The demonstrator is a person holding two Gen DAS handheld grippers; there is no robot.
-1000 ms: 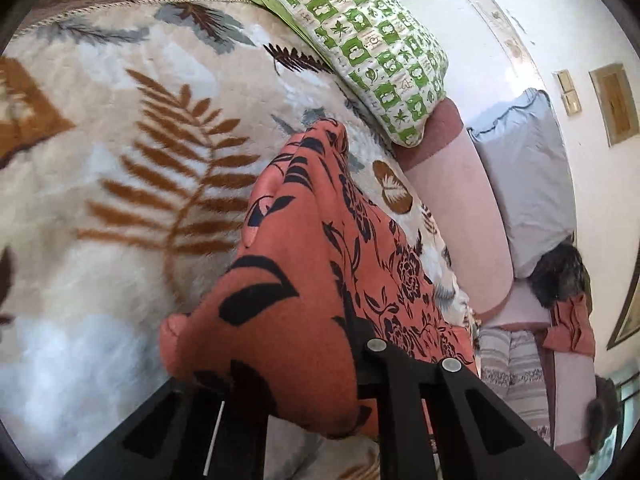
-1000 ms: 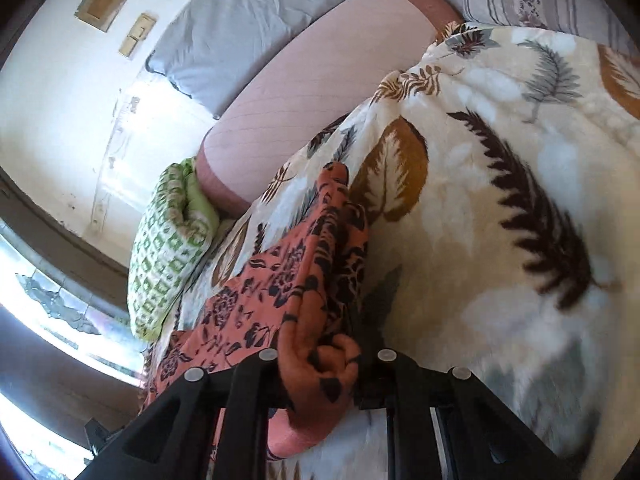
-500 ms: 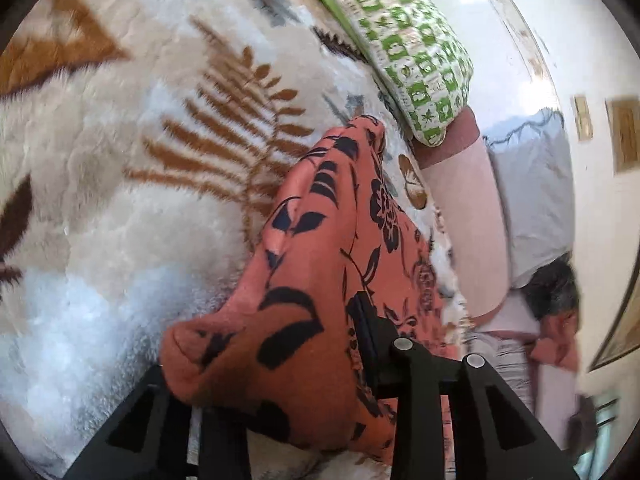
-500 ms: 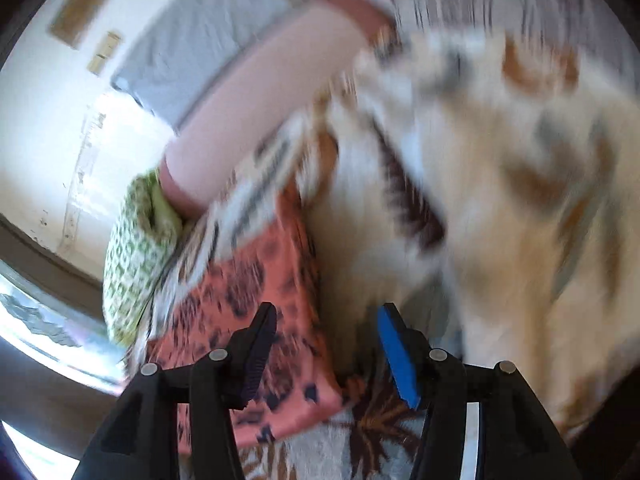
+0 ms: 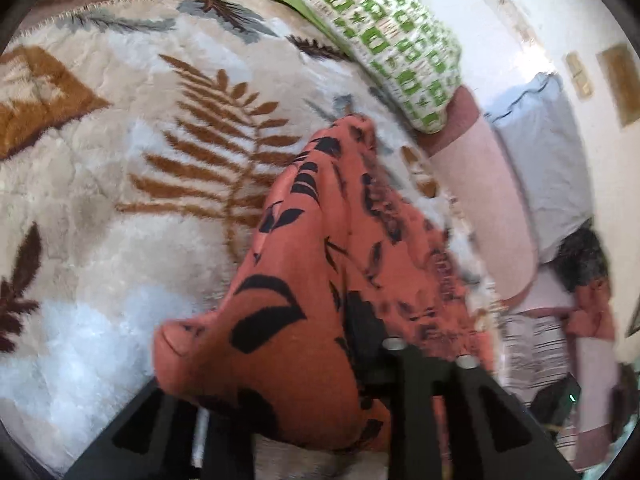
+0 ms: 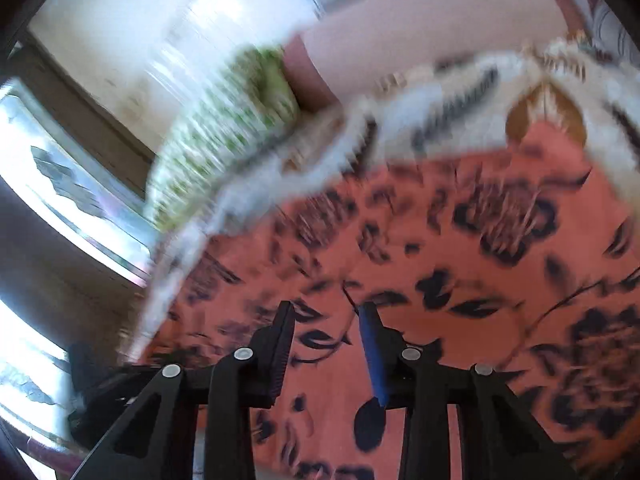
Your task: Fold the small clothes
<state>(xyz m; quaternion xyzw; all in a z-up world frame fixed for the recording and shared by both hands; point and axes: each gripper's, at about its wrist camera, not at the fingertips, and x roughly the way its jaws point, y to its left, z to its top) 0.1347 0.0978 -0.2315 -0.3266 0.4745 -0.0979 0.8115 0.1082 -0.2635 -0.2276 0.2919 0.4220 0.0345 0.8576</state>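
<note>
Left wrist view: left gripper [image 5: 304, 376] pointing down at fleece leaf-print blanket [image 5: 120, 184], jaws opening, bunched fold of orange floral garment [image 5: 320, 280] draped between and over them; left fingertip buried under the cloth, so cannot tell whether pads press on it. Garment runs from the jaws up toward green-and-white patterned pillow [image 5: 392, 40], lying on the blanket. Pink bolster [image 5: 488, 208] beside the blanket edge at right, grey pillow [image 5: 548, 152] behind it against the wall. Dark clothes heap [image 5: 580, 256] and striped fabric [image 5: 536, 352] further right, blurred

Right wrist view: heavy motion blur. Right gripper [image 6: 326, 340] over flat spread of the orange floral garment [image 6: 460, 280], jaws closing, apart with a clear gap, nothing between them; blue pad [image 6: 372, 352] visible on the right finger. Garment fills the lower frame, blanket [image 6: 460, 92] beyond its far edge, green pillow [image 6: 224, 132] smeared at upper left, pink bolster [image 6: 420, 28] along the top
</note>
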